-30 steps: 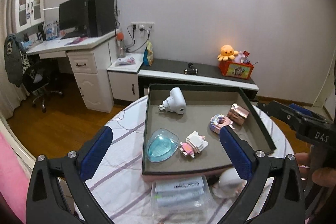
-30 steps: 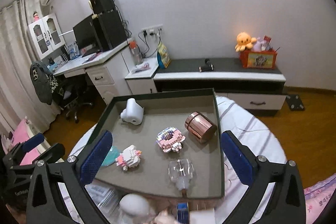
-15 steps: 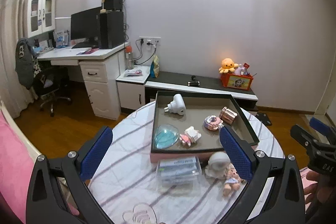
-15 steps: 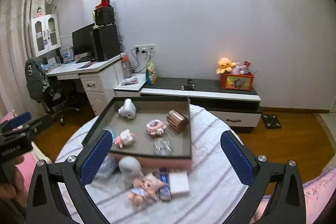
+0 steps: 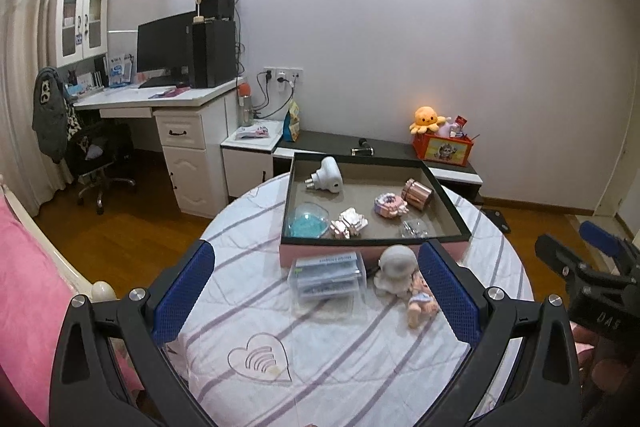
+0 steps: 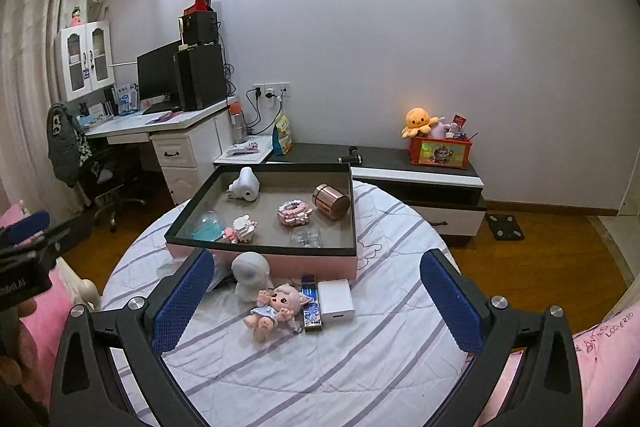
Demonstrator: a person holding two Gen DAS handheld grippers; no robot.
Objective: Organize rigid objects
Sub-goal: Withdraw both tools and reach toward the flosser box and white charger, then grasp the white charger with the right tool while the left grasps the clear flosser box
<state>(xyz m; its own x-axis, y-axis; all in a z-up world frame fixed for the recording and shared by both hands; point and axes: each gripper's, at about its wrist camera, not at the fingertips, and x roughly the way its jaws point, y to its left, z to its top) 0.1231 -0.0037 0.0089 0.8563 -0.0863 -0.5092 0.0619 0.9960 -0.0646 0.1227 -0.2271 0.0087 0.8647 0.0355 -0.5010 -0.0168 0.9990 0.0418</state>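
Both grippers hang above the near part of the round bench, which is draped in a white cloth with purple stripes, and neither holds anything. The left gripper has its jaws spread wide, and so does the right gripper, each framing the cluster of things ahead. Straight beyond both sets of jaws, at the far side of the bench, stands the tray, a shallow box with a dark rim, grey floor and pink outer wall. Inside it lie a white plug adapter at the far left corner, a copper-coloured tin on its side toward the far right, a pink block model just left of the tin, a white and pink block figure nearer the front, a clear blue heart-shaped case at the front left, and a clear plastic piece by the front wall. Between the tray and the jaws, on the cloth, a white figurine stands against the tray's pink wall, with a small doll lying in front of it. Right of the doll lie a narrow blue packet and a white box, side by side. In the left wrist view a clear plastic case sits left of the figurine, just before the tray wall.
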